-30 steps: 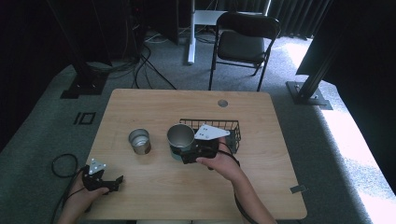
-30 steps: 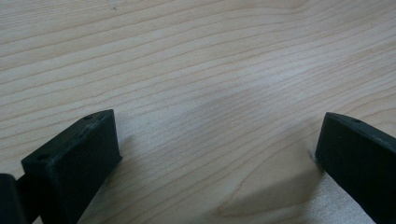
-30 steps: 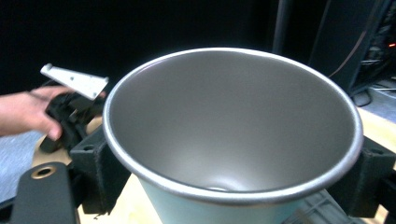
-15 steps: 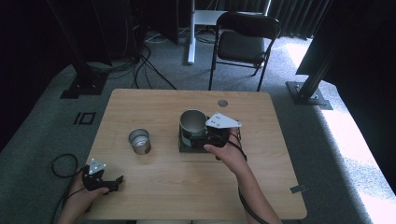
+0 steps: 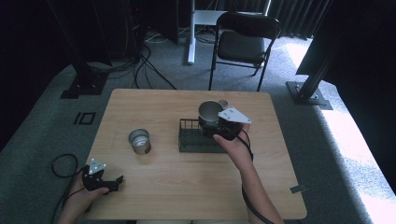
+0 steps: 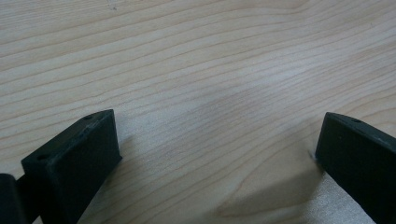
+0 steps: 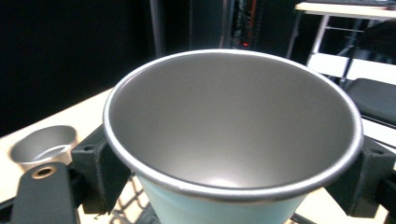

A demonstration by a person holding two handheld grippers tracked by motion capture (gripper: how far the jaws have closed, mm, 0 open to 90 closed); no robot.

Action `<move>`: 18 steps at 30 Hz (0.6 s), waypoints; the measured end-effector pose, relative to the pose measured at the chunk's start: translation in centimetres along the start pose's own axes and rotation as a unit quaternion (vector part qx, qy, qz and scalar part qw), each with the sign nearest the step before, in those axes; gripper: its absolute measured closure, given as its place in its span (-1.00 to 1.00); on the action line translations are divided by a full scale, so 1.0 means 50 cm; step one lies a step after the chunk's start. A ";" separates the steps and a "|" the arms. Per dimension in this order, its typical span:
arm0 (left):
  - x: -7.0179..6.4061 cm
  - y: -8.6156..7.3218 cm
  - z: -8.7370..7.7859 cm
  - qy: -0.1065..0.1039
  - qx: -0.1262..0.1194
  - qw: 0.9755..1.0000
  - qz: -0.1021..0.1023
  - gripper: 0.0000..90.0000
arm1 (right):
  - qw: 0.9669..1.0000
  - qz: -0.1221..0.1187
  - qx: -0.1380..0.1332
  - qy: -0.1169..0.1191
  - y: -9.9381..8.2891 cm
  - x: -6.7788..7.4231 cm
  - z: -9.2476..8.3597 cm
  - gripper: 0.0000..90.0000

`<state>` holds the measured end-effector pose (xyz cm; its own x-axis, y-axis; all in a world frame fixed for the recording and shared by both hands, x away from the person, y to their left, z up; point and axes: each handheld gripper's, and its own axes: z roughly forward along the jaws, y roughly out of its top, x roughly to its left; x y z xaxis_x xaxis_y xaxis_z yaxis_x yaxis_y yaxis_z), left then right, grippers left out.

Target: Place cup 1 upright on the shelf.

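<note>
From above, the right gripper (image 5: 215,125) holds a metal cup (image 5: 209,111) upright over the right end of the black wire basket (image 5: 191,139), forearm reaching in from the counter's (image 5: 159,186) near edge. A second cup (image 5: 139,141) stands left of the basket. The left gripper (image 5: 112,183) rests at the near left corner.

Left gripper view: fingers (image 6: 74,158) spread wide over bare wood (nothing between them).

Right gripper view: the cup (image 7: 233,135), silver inside and pale blue outside, sits clamped between the fingers (image 7: 100,168).

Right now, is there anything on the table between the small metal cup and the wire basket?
No. In the high view, bare wood separates the small metal cup from the wire basket.
</note>
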<state>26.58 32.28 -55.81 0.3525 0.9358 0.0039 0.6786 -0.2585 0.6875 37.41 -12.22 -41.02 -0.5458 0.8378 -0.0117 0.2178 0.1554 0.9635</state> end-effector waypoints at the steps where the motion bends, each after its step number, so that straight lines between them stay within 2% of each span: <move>1: 0.000 0.000 0.000 0.000 0.000 1.000 0.000 -0.99 | 1.000 0.002 0.001 -0.006 -0.002 -0.004 0.000 -0.70; 9: 0.000 0.000 0.000 0.000 0.001 1.000 0.001 -0.99 | 0.999 0.011 0.009 -0.043 -0.025 -0.028 0.002 -0.70; 18: 0.000 0.000 0.000 0.000 0.001 1.000 0.001 -0.99 | 0.997 0.028 0.012 -0.068 -0.060 -0.059 0.002 -0.70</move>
<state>26.58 32.29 -55.80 0.3538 0.9353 0.0050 0.6787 -0.2604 0.6867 38.45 -15.09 -43.89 -0.4188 0.9081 0.0039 0.2657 0.1184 0.9568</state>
